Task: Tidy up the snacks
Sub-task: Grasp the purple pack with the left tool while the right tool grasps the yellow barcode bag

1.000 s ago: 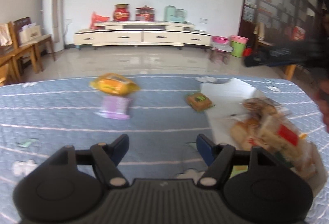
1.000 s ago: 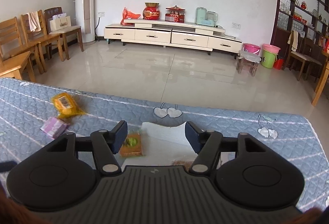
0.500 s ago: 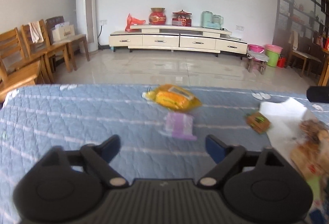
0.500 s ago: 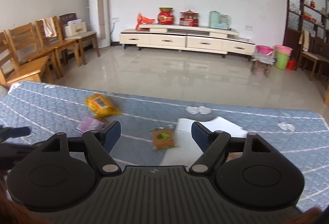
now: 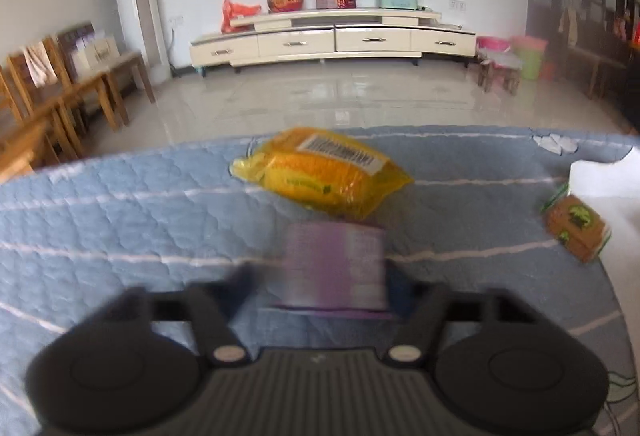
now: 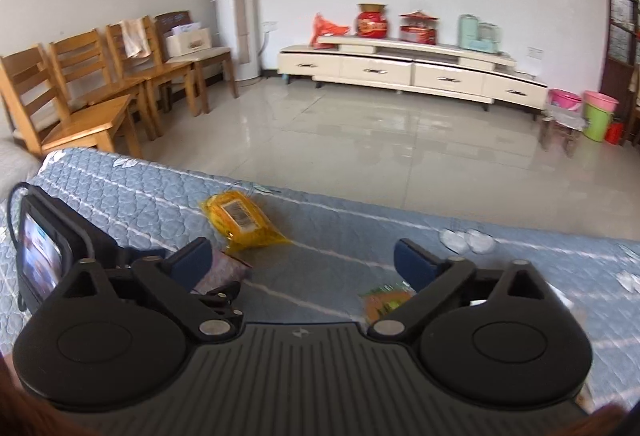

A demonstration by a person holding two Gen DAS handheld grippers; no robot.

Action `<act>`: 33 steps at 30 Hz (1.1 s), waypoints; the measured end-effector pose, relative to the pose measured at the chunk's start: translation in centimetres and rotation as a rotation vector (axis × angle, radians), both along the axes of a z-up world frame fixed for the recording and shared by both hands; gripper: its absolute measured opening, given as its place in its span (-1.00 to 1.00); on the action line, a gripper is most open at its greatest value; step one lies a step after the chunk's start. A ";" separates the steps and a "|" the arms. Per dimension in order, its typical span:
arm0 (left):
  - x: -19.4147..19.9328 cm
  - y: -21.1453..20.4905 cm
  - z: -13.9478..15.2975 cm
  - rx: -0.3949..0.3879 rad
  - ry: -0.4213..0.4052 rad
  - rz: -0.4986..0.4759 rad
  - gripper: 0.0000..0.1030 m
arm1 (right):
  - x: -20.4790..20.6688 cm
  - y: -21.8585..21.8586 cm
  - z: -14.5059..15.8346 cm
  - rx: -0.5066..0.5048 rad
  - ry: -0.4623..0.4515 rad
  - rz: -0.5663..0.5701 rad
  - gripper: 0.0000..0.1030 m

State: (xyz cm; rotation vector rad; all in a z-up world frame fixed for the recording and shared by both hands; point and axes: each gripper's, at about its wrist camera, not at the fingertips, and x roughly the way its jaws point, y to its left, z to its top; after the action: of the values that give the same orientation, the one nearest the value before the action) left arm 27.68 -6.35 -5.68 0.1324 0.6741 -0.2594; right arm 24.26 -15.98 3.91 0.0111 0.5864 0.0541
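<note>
A purple snack packet (image 5: 335, 268) lies on the blue quilted table, blurred, between the open fingers of my left gripper (image 5: 320, 282). A yellow snack bag (image 5: 324, 172) lies just beyond it. A small orange-and-green snack (image 5: 576, 226) lies at the right beside a white sheet (image 5: 608, 176). In the right wrist view my right gripper (image 6: 302, 260) is open and empty above the table, with the yellow bag (image 6: 240, 218), the purple packet (image 6: 222, 270) and the orange snack (image 6: 386, 300) below it. The left gripper's body (image 6: 52, 240) shows at the left.
The table's far edge (image 5: 160, 152) drops to a tiled floor. Wooden chairs (image 6: 92, 88) stand to the left. A white TV cabinet (image 6: 412, 70) lines the back wall.
My left gripper has swung left and forward until the purple packet sits between its fingers. My right gripper has also turned left; the white sheet has left its view.
</note>
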 end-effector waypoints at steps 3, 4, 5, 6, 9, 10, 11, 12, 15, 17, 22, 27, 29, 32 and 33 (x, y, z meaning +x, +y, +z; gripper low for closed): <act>-0.5 1.8 0.4 -0.004 -0.018 0.024 -0.10 | 3.1 1.1 -1.0 -0.045 0.044 0.055 1.00; -0.7 2.7 0.6 -0.022 -0.015 0.033 -0.10 | 4.2 1.5 -1.4 -0.055 0.058 0.079 1.00; -0.9 3.7 0.7 -0.027 -0.018 0.045 -0.10 | 5.2 2.1 -1.9 -0.055 0.075 0.105 1.00; -1.2 4.6 0.9 -0.025 -0.025 0.056 -0.10 | 6.2 2.5 -2.4 -0.058 0.087 0.130 1.00; -2.1 7.5 1.6 -0.017 -0.044 0.112 -0.10 | 9.3 4.8 -3.5 -0.140 0.094 0.186 1.00; -2.5 8.5 1.8 -0.026 -0.049 0.126 -0.10 | 10.3 5.5 -3.9 -0.176 0.101 0.198 1.00; -2.8 9.3 2.1 -0.025 -0.052 0.142 -0.10 | 11.3 6.1 -4.5 -0.209 0.109 0.215 1.00; -3.1 10.0 2.3 -0.019 -0.058 0.153 -0.10 | 12.5 6.6 -5.0 -0.241 0.119 0.233 1.00; -3.9 11.4 3.2 -0.007 -0.074 0.174 -0.10 | 15.9 6.9 -6.5 -0.303 0.163 0.236 1.00; -3.9 11.9 3.7 -0.007 -0.086 0.188 -0.10 | 18.0 6.4 -7.2 -0.277 0.205 0.214 1.00; -3.8 12.3 3.9 0.007 -0.091 0.205 -0.10 | 18.4 5.5 -8.6 -0.088 0.278 0.210 0.22; -5.3 11.9 4.9 -0.008 -0.103 0.212 -0.10 | 13.7 5.9 -7.1 -0.048 0.196 0.167 0.00; -6.5 11.7 5.7 -0.015 -0.108 0.215 -0.10 | 11.0 5.7 -5.7 -0.034 0.156 0.138 0.00; -8.5 11.4 7.0 -0.017 -0.122 0.224 -0.10 | 6.6 6.1 -3.3 -0.018 0.119 0.100 0.00; -9.3 11.3 7.5 -0.021 -0.125 0.225 -0.10 | 4.7 6.3 -2.5 -0.024 0.101 0.084 0.00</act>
State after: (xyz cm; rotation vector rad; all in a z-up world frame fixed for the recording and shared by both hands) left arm 18.34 4.97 1.80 0.0514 0.5564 -0.0409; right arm 28.99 -9.71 1.39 -0.0340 0.6888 0.1288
